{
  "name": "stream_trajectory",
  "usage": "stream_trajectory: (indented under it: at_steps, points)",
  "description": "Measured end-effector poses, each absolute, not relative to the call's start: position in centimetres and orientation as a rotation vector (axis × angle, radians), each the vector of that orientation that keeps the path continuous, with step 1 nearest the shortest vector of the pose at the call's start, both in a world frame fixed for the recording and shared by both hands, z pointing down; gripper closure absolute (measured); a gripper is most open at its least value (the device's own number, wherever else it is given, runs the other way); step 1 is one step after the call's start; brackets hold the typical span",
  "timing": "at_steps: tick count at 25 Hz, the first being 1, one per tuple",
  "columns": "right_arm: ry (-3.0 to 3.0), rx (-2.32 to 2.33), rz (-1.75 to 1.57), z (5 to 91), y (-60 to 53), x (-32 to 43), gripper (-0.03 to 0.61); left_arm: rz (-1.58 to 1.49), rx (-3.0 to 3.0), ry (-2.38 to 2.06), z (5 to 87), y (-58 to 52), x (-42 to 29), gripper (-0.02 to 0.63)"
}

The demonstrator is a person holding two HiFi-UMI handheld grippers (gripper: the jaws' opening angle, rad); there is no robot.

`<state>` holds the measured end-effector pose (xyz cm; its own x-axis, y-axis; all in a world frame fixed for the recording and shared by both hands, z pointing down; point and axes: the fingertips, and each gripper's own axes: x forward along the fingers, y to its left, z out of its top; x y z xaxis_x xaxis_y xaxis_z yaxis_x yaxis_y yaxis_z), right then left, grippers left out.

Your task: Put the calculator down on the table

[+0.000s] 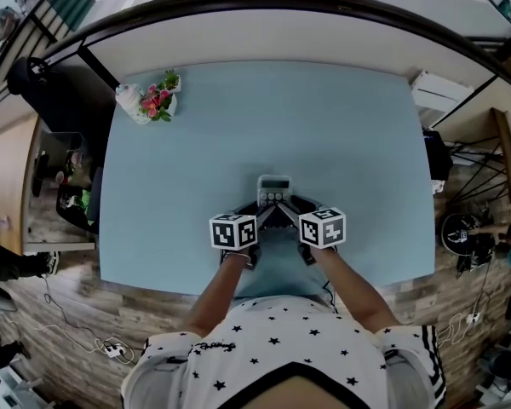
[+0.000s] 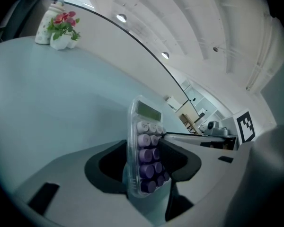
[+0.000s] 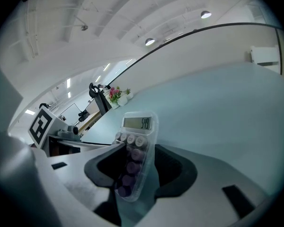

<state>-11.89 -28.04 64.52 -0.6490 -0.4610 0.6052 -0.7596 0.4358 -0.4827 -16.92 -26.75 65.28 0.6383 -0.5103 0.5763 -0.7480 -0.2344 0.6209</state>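
Since the left tool and right tool both clamp the calculator low at the worktop, I'd guess only letting go's left.

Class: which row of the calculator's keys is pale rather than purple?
On the calculator, the top row, beside the display; lower rows are purple.

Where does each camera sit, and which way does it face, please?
Head view: on the person's head, facing steeply down at the table; both forearms, left gripper and right gripper show.
Left gripper view: on that gripper, facing along its jaws across the table; jaws show.
Right gripper view: likewise, on the right gripper.
Shared: the calculator and flowers appear in all three.
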Motion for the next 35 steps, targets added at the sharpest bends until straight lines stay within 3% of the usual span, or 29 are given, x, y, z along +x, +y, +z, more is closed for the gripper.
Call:
stream_trajectory:
  at_steps: [15,19,35]
  points:
    - [-2.269,1.053,1.02,65.5,-28.3,-11.7,0.393,0.397,1.869,-1.056,66.1,-27.1,-17.2,0.374]
    - [-2.274,1.049,0.947,65.4,-28.5,-11.7,0.428,0.438,1.872,-1.058,66.3,-27.0,-17.2,0.36]
    - [-2.324,1.096,0.969,63.8,-28.9,-10.9,0.44,0.341,1.859,-1.112,64.9,-27.2,-18.9,0.36]
